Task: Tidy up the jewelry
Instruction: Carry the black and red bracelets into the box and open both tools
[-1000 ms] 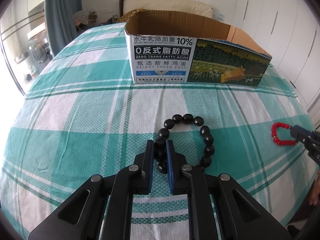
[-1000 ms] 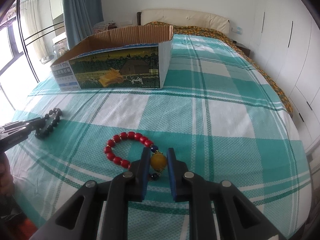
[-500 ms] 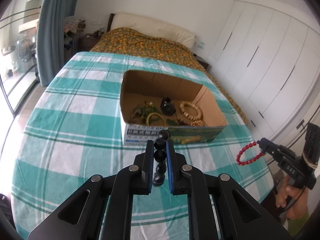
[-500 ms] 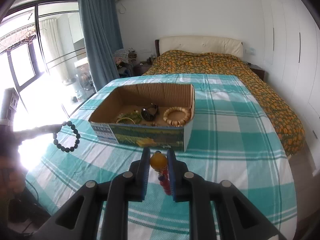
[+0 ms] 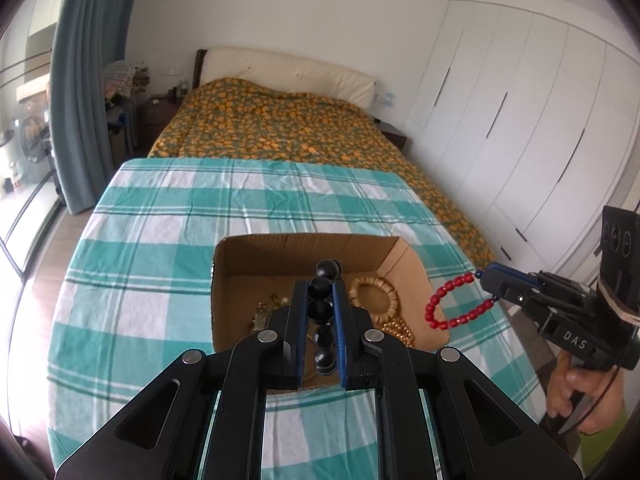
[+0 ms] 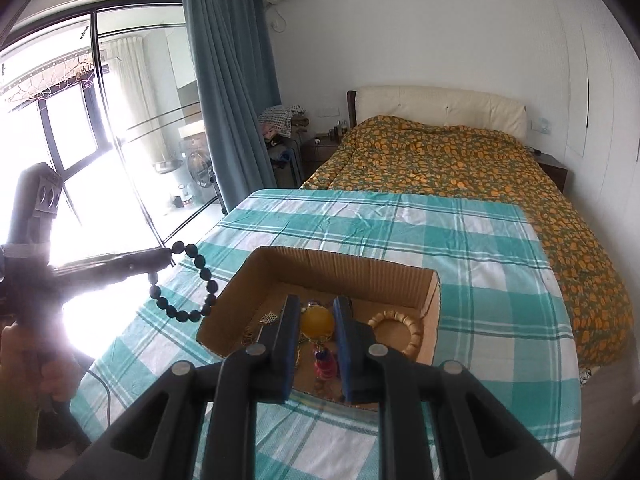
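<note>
Since a second ago both bracelets have come up off the checked cloth, and both grippers now hang above the open cardboard box, which has slid in close beneath them. The left gripper is clamped on the black bead bracelet; a column of dark beads runs between its fingers, with the top beads poking out past the tips and the rest of the loop dangling below, over the box's left edge as the right wrist view shows. The right gripper is clamped on the amber bead of the red bead bracelet, the red strand drooping under its fingers; from the left camera that strand hangs off to the right of the left gripper, over the box's right wall. Under and just ahead of the fingers, in the box, lie a tan wooden bracelet, a strand of gold beads and some small tangled chains. The box sits on a teal plaid cloth, with an orange-patterned bedspread beyond.
</note>
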Action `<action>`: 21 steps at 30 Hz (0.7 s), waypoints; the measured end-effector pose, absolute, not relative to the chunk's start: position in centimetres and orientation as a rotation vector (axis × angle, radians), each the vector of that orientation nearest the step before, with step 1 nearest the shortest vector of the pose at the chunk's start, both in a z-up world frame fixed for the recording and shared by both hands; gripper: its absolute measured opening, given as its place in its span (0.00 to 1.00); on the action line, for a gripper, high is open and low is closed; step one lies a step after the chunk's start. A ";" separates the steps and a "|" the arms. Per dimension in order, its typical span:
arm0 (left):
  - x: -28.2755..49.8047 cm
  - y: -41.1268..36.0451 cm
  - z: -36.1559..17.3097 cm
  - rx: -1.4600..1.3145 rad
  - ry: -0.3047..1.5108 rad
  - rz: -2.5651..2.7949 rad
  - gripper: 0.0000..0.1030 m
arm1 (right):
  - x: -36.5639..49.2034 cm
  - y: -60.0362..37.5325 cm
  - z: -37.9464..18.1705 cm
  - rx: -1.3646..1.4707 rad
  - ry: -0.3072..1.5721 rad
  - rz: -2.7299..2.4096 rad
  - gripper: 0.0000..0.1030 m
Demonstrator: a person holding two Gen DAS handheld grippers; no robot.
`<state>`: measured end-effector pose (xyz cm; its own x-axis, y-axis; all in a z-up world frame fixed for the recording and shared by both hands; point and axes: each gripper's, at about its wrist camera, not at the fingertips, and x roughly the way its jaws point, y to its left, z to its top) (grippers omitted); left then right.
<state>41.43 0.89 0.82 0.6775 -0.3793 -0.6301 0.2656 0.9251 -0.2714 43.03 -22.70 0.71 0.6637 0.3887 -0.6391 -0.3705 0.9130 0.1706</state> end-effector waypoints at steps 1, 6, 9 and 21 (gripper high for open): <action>42.2 0.5 0.3 -0.161 0.756 -0.368 0.10 | 43.8 -22.5 0.1 0.029 0.745 0.432 0.17; 44.8 -1.4 -2.9 -0.136 0.816 -0.370 0.10 | 47.0 -21.0 -3.3 0.017 0.822 0.441 0.17; 45.8 -2.1 -5.0 -0.132 0.849 -0.369 0.11 | 48.3 -20.5 -5.3 0.011 0.855 0.430 0.17; 43.8 -2.3 -4.6 -0.048 0.759 -0.210 0.94 | 48.2 -21.4 -5.7 0.010 0.856 0.342 0.51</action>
